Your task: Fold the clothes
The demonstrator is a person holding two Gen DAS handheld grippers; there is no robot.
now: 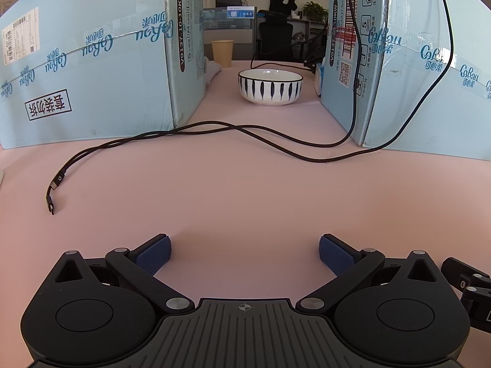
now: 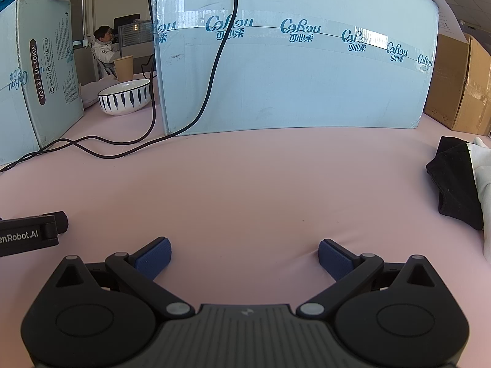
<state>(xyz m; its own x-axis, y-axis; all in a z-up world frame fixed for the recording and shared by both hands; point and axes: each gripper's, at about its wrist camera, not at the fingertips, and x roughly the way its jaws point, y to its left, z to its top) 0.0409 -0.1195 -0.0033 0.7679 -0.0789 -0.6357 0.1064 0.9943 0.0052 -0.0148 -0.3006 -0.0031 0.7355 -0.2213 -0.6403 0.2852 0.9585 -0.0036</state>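
Both released over pink cloth (image 2: 245, 184): left gripper (image 1: 245, 254), right gripper (image 2: 245, 256). Black garment (image 2: 454, 181) at three o'clock, bowl (image 1: 270, 87) at twelve.

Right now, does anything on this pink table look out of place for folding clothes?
Yes: loose black cables snake across the table, plug ends unplugged, and a striped bowl sits between the boxes. The dark garment lies bunched at the right edge.

Crumpled black garment (image 2: 454, 181), perhaps atop white
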